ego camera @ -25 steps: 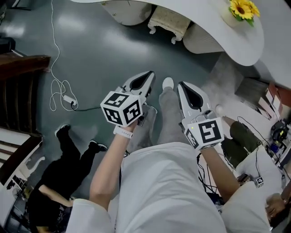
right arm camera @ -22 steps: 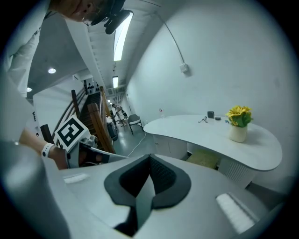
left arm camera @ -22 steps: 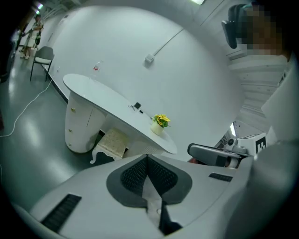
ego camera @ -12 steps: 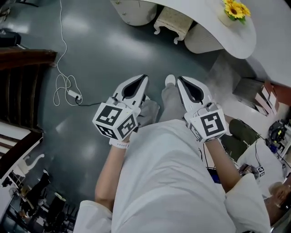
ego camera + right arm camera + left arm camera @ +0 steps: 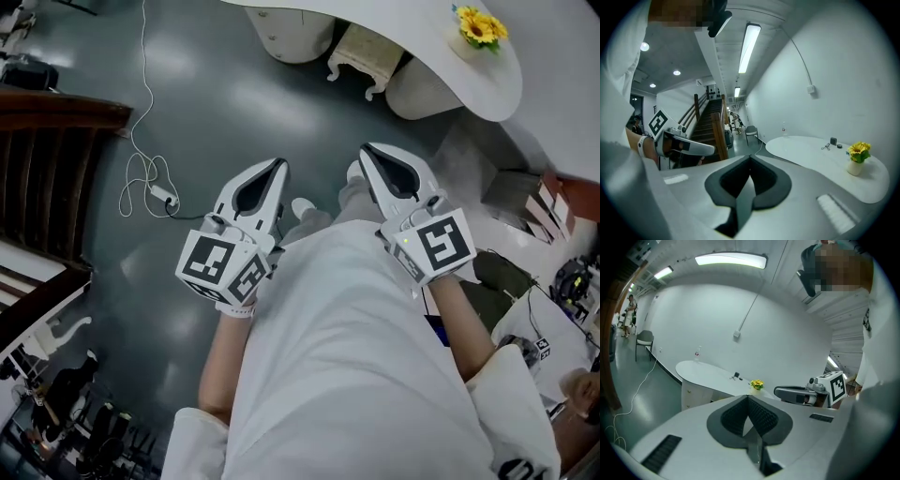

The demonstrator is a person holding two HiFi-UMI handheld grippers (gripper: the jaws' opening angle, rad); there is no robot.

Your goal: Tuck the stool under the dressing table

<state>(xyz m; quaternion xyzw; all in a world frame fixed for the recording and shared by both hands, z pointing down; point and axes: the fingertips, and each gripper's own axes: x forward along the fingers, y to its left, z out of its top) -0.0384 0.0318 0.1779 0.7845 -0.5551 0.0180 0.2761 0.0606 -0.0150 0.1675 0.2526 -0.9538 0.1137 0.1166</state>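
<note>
The cream-cushioned stool [image 5: 367,49] stands under the white curved dressing table [image 5: 412,37], between its two rounded bases. A vase of sunflowers [image 5: 478,30] sits on the tabletop. My left gripper [image 5: 275,167] is held in front of the person's body, far from the stool, shut and empty. My right gripper [image 5: 367,150] is beside it, also shut and empty. In the left gripper view the left gripper [image 5: 748,397] points toward the table [image 5: 708,373] across the room. The right gripper [image 5: 750,159] in its own view faces the table [image 5: 811,154] too.
A white cable [image 5: 145,178] lies looped on the grey floor at the left. A dark wooden staircase [image 5: 47,150] runs along the left edge. Boxes [image 5: 525,197] and bags crowd the right side. A chair [image 5: 644,339] stands by the far wall.
Both grippers have risen and drawn back toward the person's chest, the left one drifting left. A person in black at lower left has left the view. The stool has not moved.
</note>
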